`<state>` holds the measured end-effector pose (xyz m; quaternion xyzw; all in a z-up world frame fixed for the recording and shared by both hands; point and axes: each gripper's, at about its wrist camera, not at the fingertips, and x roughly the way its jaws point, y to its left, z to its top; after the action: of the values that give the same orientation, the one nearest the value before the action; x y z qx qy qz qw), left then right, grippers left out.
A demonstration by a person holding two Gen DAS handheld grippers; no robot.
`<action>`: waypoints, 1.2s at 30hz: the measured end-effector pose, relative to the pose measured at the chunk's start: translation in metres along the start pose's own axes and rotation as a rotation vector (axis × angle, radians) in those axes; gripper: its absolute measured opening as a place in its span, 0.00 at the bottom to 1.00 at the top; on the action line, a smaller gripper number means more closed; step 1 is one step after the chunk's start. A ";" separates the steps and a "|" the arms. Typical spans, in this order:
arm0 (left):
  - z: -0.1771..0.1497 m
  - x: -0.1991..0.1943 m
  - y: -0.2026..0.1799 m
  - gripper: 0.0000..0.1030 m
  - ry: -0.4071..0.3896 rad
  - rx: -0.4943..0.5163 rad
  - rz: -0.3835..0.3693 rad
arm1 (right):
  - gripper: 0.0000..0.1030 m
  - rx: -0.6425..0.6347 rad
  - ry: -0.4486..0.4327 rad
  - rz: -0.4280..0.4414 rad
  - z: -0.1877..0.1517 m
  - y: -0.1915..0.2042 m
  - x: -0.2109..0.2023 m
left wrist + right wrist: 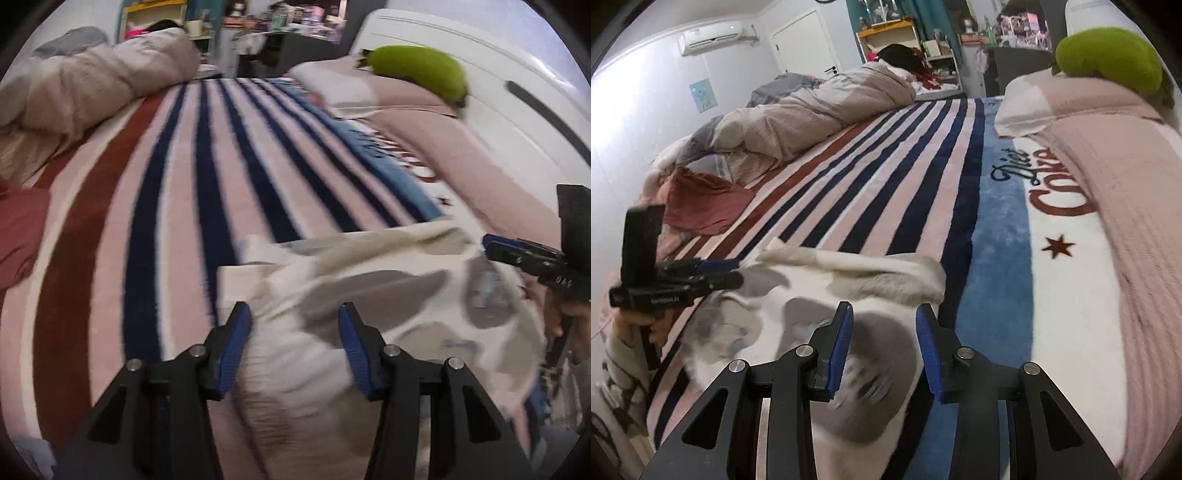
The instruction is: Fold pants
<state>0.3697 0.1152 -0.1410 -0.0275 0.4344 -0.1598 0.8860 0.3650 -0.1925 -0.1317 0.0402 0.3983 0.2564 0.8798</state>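
Left wrist view: left gripper (295, 321) points down at the pants (369, 295), a cream fleece pair with grey patches lying bunched on the striped blanket (184, 184). Jaws are apart, with cloth between and under the blue pads (236, 350); the pads don't look to be pressing on it, so it reads as released, though the cloth is blurred. The pants spread from this claw toward frame right, where the right gripper (517, 254) sits at the far edge of the cloth.

Right wrist view: right gripper (884, 325) has its jaws parted and nothing pinched; fabric lies under and ahead of them. The long axis of the pants runs roughly left-right across the frame, and the folded-over top edge lies just ahead of the fingertips. The left gripper (713, 275) is at the opposite end, frame left, held by a hand (650, 325).

Judgement: each claw is nearest its own end of the garment, so the next grab is likely two-handed along that axis.
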 end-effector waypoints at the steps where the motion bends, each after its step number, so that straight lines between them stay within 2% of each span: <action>1: -0.001 0.004 0.005 0.46 0.005 -0.004 0.025 | 0.30 0.012 0.008 0.015 0.002 -0.006 0.010; 4: -0.002 0.014 0.012 0.48 0.026 -0.038 0.018 | 0.31 0.056 0.016 0.014 0.004 -0.021 0.029; 7: -0.003 0.020 0.010 0.52 0.024 -0.025 0.039 | 0.32 0.077 0.012 -0.032 0.005 -0.029 0.043; 11: -0.004 0.007 0.014 0.52 -0.001 -0.053 0.028 | 0.40 0.119 0.017 -0.041 0.006 -0.032 0.041; 12: -0.006 0.000 0.017 0.52 -0.012 -0.072 0.012 | 0.48 0.126 0.016 -0.037 0.005 -0.032 0.037; 14: -0.009 -0.015 0.027 0.60 -0.036 -0.144 -0.055 | 0.63 0.144 0.012 -0.018 -0.002 -0.031 0.021; 16: -0.015 -0.022 0.035 0.62 -0.021 -0.205 -0.120 | 0.70 0.158 0.023 0.016 -0.010 -0.028 0.009; 18: -0.027 -0.021 0.039 0.62 0.030 -0.238 -0.184 | 0.77 0.178 0.060 0.063 -0.022 -0.026 -0.001; 21: -0.046 -0.012 0.041 0.62 0.101 -0.285 -0.261 | 0.77 0.217 0.114 0.125 -0.044 -0.023 -0.008; 24: -0.054 -0.012 0.042 0.62 0.088 -0.308 -0.310 | 0.78 0.242 0.165 0.179 -0.061 -0.020 -0.003; 26: -0.054 -0.009 0.041 0.62 0.093 -0.333 -0.352 | 0.79 0.231 0.160 0.175 -0.065 -0.016 -0.001; 28: -0.054 -0.002 0.033 0.61 0.106 -0.331 -0.367 | 0.76 0.221 0.156 0.177 -0.065 -0.014 0.001; 30: -0.052 0.003 0.019 0.58 0.105 -0.283 -0.320 | 0.58 0.228 0.161 0.187 -0.065 -0.012 0.006; 32: -0.051 0.001 0.012 0.39 0.098 -0.272 -0.283 | 0.46 0.218 0.173 0.185 -0.066 -0.008 0.012; 35: -0.046 -0.004 0.007 0.21 0.072 -0.236 -0.224 | 0.26 0.158 0.165 0.141 -0.064 0.004 0.012; 36: -0.045 -0.010 0.002 0.19 0.050 -0.207 -0.198 | 0.19 0.147 0.153 0.129 -0.063 0.007 0.009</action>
<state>0.3299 0.1240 -0.1615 -0.1571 0.4657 -0.2013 0.8473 0.3217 -0.1908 -0.1788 0.1106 0.4784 0.2848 0.8233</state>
